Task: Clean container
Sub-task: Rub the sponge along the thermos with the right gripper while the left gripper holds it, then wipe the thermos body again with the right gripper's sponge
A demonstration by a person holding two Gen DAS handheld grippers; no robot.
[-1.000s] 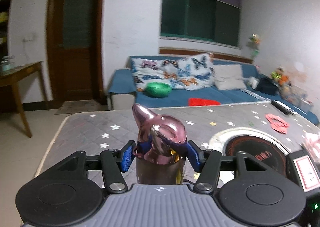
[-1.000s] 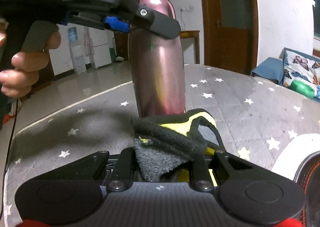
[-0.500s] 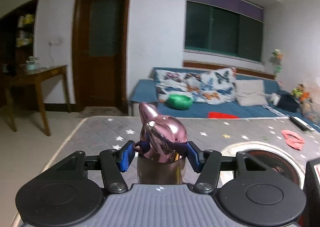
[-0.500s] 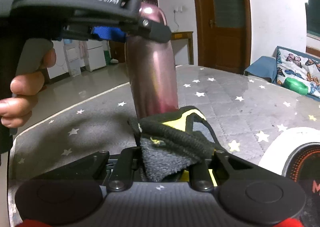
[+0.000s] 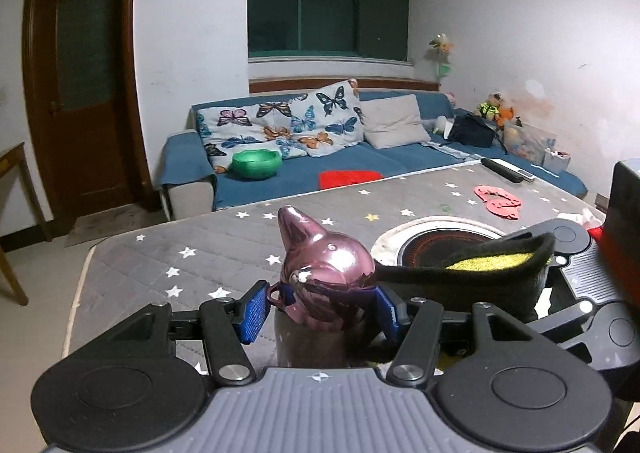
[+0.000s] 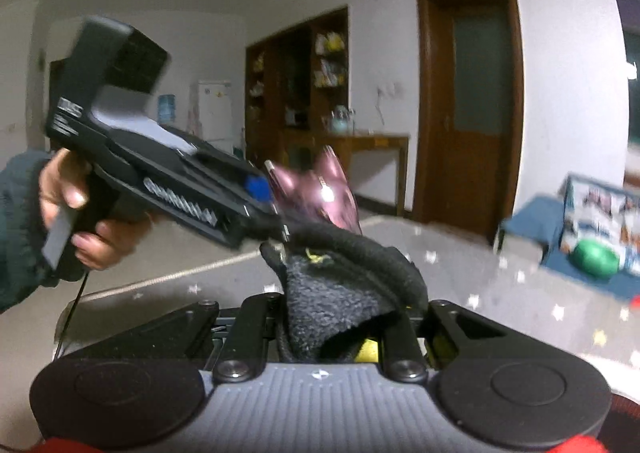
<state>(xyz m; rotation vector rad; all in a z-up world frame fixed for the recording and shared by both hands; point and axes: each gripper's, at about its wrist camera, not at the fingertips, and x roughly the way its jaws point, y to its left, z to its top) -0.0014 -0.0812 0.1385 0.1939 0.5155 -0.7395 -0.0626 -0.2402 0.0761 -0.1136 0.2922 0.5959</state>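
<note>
Left claw (image 5: pixel 320 311) clamped on neck of pink metallic bottle (image 5: pixel 326 277), blue pads against both sides, held over the star-patterned grey surface (image 5: pixel 224 241). Right claw (image 6: pixel 334 317) closed on black-and-yellow cloth (image 6: pixel 340 293). A second ago the cloth sat low against the bottle's body; now it is up at the cap, its black edge touching the cap's right side. Right wrist view is motion-blurred and tilted compared with before. Hand (image 6: pixel 80 213) grips the left handle.
</note>
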